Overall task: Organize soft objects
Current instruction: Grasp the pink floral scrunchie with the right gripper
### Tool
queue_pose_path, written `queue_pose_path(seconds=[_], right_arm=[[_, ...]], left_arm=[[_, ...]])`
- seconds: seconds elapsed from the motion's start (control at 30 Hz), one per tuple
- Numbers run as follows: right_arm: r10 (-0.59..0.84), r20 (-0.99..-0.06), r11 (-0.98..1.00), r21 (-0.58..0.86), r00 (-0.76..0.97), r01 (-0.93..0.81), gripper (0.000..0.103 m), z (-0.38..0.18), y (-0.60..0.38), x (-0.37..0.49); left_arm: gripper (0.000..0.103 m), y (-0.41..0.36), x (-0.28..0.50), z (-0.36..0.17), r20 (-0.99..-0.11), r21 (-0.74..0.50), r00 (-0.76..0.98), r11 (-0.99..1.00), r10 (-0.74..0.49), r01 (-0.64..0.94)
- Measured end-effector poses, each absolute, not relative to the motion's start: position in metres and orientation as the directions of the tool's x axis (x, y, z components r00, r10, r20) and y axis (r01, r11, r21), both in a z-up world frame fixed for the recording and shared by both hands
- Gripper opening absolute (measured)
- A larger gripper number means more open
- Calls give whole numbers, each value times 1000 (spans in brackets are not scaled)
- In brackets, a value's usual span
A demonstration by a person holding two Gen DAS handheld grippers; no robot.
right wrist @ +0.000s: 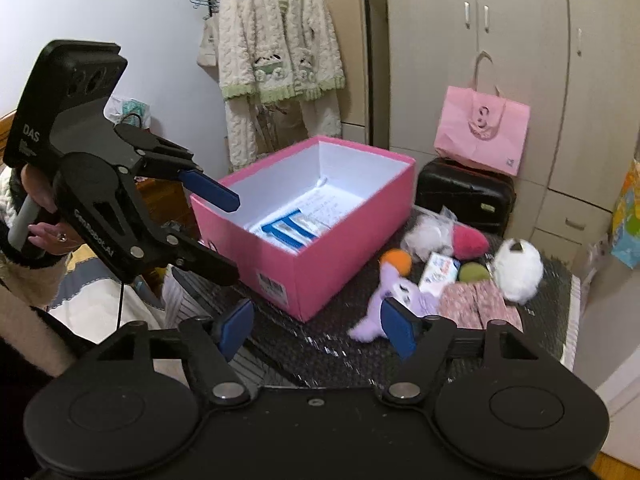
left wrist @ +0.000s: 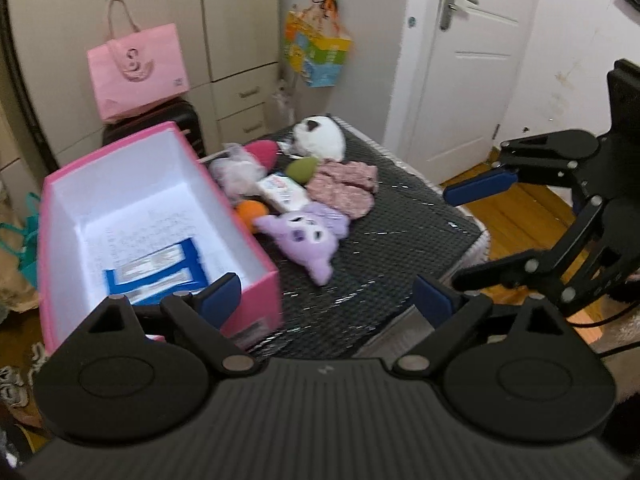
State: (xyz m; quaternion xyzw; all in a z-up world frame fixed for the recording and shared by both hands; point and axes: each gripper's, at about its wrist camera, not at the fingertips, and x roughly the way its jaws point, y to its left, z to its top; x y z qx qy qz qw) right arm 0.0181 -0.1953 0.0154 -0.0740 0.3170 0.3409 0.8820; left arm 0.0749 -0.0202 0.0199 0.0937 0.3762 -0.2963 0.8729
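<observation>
- My left gripper point(left wrist: 326, 298) has its jaws spread wide with nothing between them, hovering by the near corner of the pink box point(left wrist: 256, 292).
- My right gripper point(right wrist: 318, 326) is parted too — empty above the dark mat point(right wrist: 320, 356).
- The purple plush point(left wrist: 306, 236) lies on the mat just beside the box, among an orange ball point(left wrist: 251, 211), a white plush point(left wrist: 322, 136) and pink floral cloth point(left wrist: 346, 184).
- The box stands open, with only papers at its bottom.

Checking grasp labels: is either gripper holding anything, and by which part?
Nothing is held. The left gripper and right gripper both have open, empty jaws; the toys lie untouched.
</observation>
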Motion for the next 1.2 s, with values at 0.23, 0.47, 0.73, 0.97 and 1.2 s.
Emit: queue_pose_path(seconds=[0.23,0.47,0.73,0.97,1.2], right_arm=[[497,-637,798,70,589,-598,84,-16,-214,26],[479,-635,814,63,606,-578,85,-45,-230,42],[441,-617,839,25,652,-544,85,-77,-241,69],[408,-610,867,26,679,-497,85,-95,-252,98],[378,-568,898,33,732,-438,85,-102,-264,131]], left_arm=[[93,-51,81,4,-697,-121,506,779,-508,615],[93,-75,100,-15,-691,-127,519,791,-503,598],[92,-93,121,-37,-703,-124,526,811,-479,572],[90,-107,140,-50,-684,-84,583,841,-439,534],[87,-122,164,-57,-662,-127,590,844,-463,521]])
